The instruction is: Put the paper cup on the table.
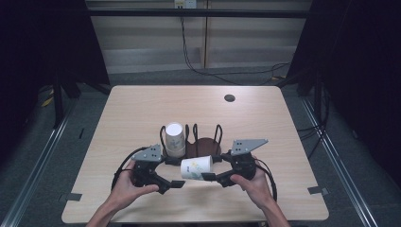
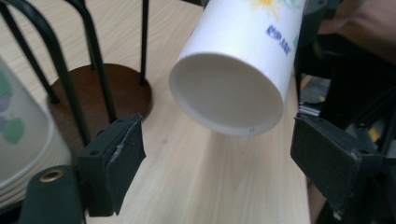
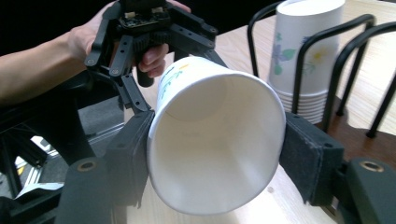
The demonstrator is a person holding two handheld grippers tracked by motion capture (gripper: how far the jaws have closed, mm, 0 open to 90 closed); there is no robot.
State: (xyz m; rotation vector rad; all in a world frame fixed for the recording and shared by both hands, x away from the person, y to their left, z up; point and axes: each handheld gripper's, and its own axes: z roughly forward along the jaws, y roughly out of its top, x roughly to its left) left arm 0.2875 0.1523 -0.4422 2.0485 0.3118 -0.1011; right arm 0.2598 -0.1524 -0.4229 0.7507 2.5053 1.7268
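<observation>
A white paper cup [image 1: 196,167] with a flower print lies sideways in the air just above the table, held between both hands. My right gripper [image 1: 213,176] is shut on it near the rim; in the right gripper view both pads [image 3: 308,154] press the cup's [image 3: 219,93] wide mouth. My left gripper [image 1: 177,183] stands open at the cup's base; in the left gripper view the cup's bottom [image 2: 229,93] hangs ahead of the spread jaws, touching neither pad [image 2: 123,151]. A stack of upside-down cups [image 1: 174,139] stands in a black wire rack [image 1: 203,146].
The rack has a round dark wooden base [image 2: 100,88] and upright wire loops [image 3: 348,65], right behind the grippers. A small round hole [image 1: 230,98] sits in the table's far right part. Both hands rest near the table's front edge [image 1: 198,218].
</observation>
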